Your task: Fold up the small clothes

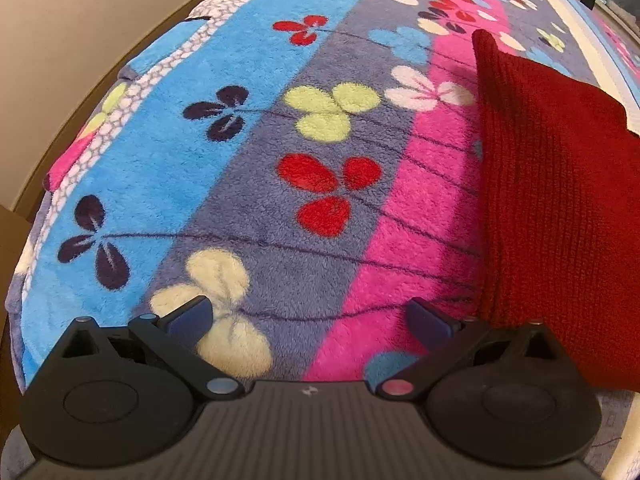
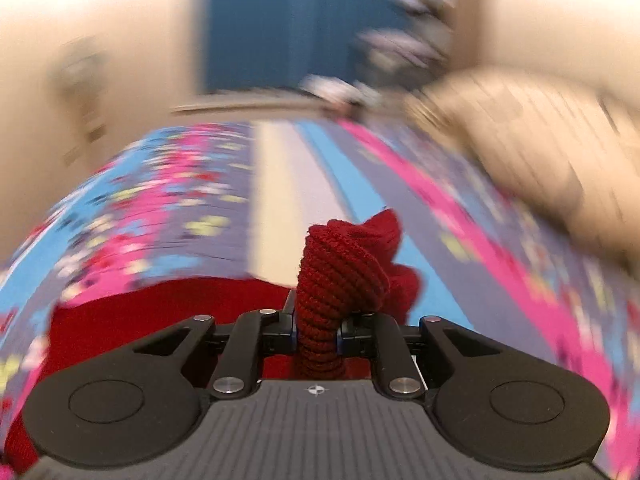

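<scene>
Floral blanket (image 1: 280, 200) lay beneath; right gripper (image 2: 318, 332) pinched red knit garment (image 2: 340, 276), frame-right of the spread, empty left gripper (image 1: 310, 316).

Floral fleece blanket (image 1: 256, 208), beige wall (image 1: 80, 20), blue curtain (image 2: 280, 20).

Motion-blurred blanket (image 2: 168, 208); red knit garment (image 1: 560, 200) cut off rightward.

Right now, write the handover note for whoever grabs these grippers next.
Left gripper: open, empty, hovering over the blanket.
Right gripper: shut on a bunched edge of the red knit, lifted off the blanket; that view is motion-blurred.
In the left view, the red knit hangs just right of the left gripper.
Done: one edge picked up.
Left: no finished fold visible; fold it and lay it flat.
</scene>
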A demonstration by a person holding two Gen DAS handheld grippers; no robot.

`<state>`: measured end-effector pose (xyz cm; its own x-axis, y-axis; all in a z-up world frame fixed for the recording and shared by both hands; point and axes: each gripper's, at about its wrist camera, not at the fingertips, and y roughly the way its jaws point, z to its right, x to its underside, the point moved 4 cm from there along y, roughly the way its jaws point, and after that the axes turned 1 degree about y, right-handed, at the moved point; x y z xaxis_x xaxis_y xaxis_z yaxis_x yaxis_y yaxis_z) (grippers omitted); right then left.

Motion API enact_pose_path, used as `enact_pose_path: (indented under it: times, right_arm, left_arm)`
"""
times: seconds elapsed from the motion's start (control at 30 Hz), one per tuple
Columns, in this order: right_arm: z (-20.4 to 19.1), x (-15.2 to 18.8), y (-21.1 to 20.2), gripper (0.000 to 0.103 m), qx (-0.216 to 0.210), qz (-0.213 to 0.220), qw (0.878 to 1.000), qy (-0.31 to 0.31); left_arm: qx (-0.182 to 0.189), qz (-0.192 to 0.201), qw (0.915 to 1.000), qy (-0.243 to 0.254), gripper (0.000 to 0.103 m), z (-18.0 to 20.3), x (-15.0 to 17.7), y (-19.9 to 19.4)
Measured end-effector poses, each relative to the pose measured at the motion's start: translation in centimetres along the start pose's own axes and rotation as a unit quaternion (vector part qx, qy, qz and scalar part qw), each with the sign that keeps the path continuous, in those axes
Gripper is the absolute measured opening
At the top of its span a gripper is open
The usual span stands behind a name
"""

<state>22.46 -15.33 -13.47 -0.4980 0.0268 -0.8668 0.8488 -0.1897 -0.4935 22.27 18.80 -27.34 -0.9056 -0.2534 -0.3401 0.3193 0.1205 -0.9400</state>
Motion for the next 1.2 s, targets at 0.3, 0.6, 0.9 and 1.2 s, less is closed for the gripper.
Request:
enact_pose_path:
  times: [0.3,0.6,0.9,1.2]
  right_arm:
    - [-20.8,9.3,-1.6,0.016,-0.23,-0.085,0.939,-0.242]
    - [-21.1,8.2,-4.2,0.016,-0.24,-0.039,0.944,-0.221]
    - [-20.6,11.9,-4.5,0.067,-0.317,-0.125,0.922,-0.185]
    - [-7.8,4.7,-5.5,0.062,-0.188,-0.081,0.978,-0.05]
  left_arm:
    - [0.036,0.012,0.9984,-0.042,0.102,-3.6,-0.2,-1.6]
    - [0.046,0.015,0.9978,-0.046,0.102,-4.5,-0.1,-2.0]
    - [0.067,0.03,0.9965,-0.039,0.102,-4.3,-0.5,-4.5]
    - [0.099,0.075,0.9919,0.029,0.103,3.8,-3.3,-8.9]
